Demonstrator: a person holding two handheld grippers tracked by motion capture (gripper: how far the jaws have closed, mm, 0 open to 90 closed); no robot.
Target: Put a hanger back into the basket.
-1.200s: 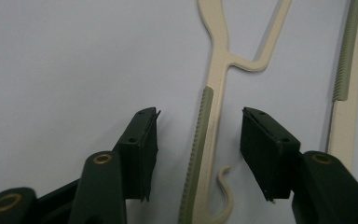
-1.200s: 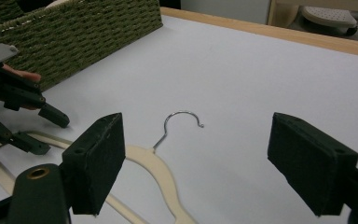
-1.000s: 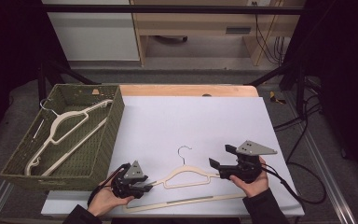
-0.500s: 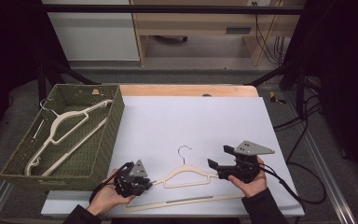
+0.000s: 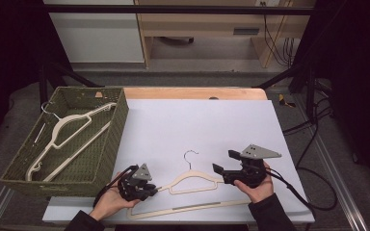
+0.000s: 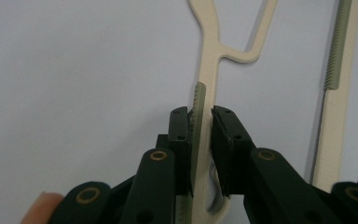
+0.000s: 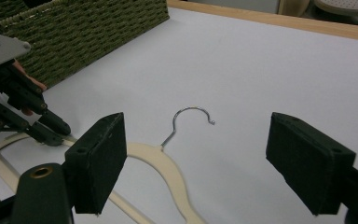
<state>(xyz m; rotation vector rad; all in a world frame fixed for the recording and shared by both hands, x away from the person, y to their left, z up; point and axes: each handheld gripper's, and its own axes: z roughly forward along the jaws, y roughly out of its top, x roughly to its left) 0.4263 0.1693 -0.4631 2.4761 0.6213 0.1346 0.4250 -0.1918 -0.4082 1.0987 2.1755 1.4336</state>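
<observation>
While one hanger (image 5: 65, 137) already lies in the basket (image 5: 107, 159), the left gripper (image 5: 150, 189) has just clamped the second hanger's (image 5: 192, 180) shoulder near the worktop's front edge; right gripper (image 5: 221, 167) gapes, lift pending

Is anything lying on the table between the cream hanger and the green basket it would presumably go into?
Nothing visible does. The cream hanger lies on bare white table, its end pinched by the left hand-held gripper. The green basket stands to its left; its near wall would have to be cleared, and another hanger already lies inside.
</observation>
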